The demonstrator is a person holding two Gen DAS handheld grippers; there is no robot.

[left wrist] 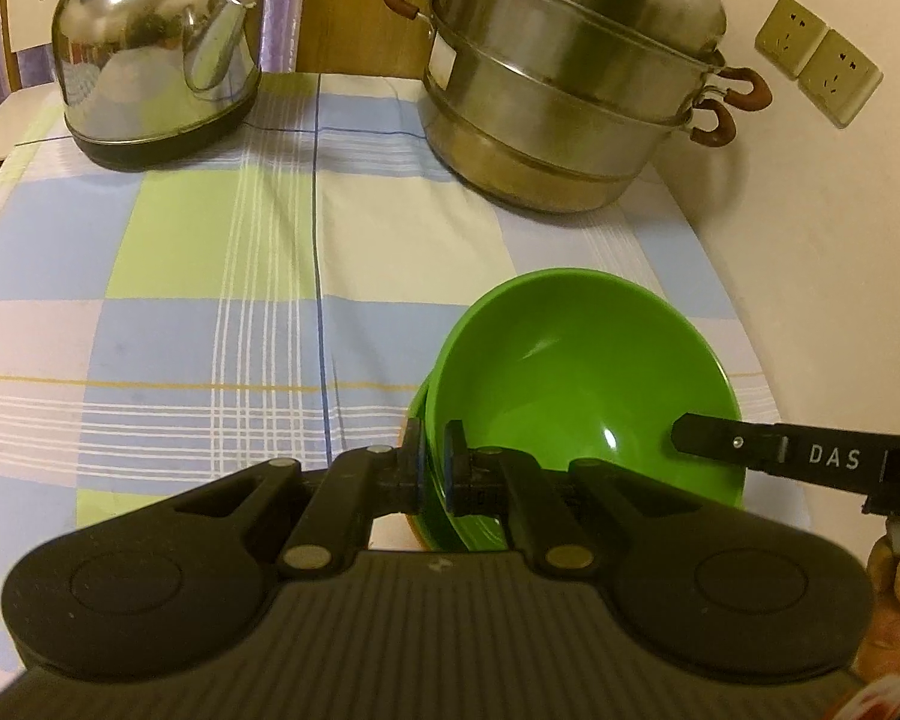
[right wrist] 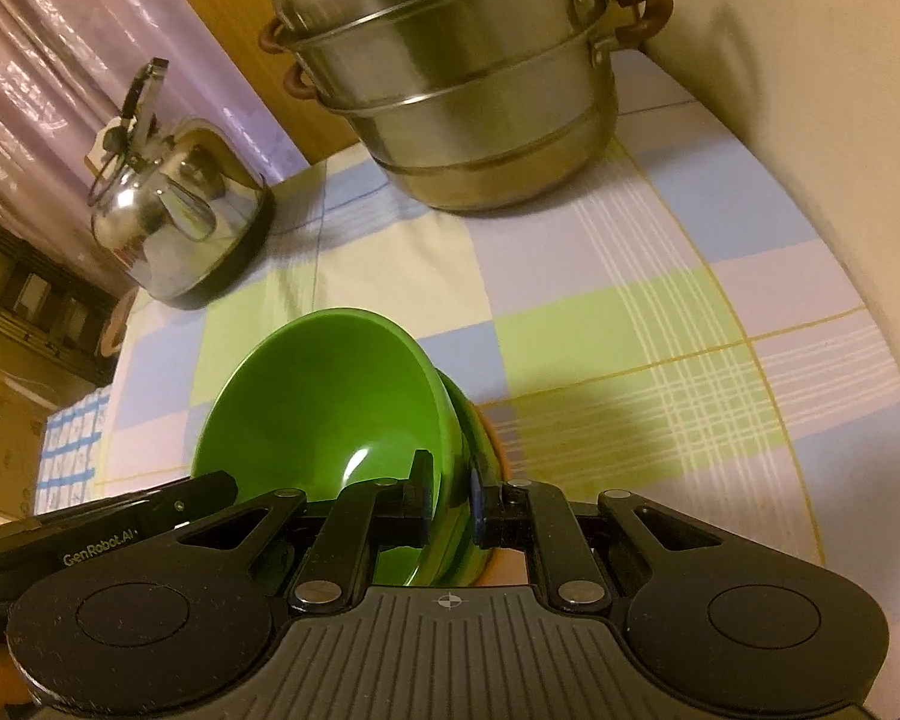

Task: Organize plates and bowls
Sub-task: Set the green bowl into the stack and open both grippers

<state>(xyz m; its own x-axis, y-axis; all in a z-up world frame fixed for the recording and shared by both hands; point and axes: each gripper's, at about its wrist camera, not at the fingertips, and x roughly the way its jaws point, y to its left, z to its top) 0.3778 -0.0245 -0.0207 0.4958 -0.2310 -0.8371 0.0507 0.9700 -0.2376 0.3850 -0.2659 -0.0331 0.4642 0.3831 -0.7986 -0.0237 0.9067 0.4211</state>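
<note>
A green bowl (left wrist: 576,378) sits nested on a second green bowl (left wrist: 417,414) over an orange dish whose edge shows below. My left gripper (left wrist: 433,462) is shut on the bowl's near-left rim. My right gripper (right wrist: 453,495) is shut on the opposite rim of the same green bowl (right wrist: 330,402); its finger also shows in the left wrist view (left wrist: 708,435). The lower green bowl (right wrist: 471,420) and the orange dish edge (right wrist: 498,444) show behind the top bowl in the right wrist view. The stack rests low over the checked tablecloth (left wrist: 210,300).
A steel kettle (left wrist: 162,48) stands at the back left of the table and a stacked steel steamer pot (left wrist: 570,96) at the back right. A wall with sockets (left wrist: 816,57) borders the right side. The table's left edge drops off (right wrist: 84,420).
</note>
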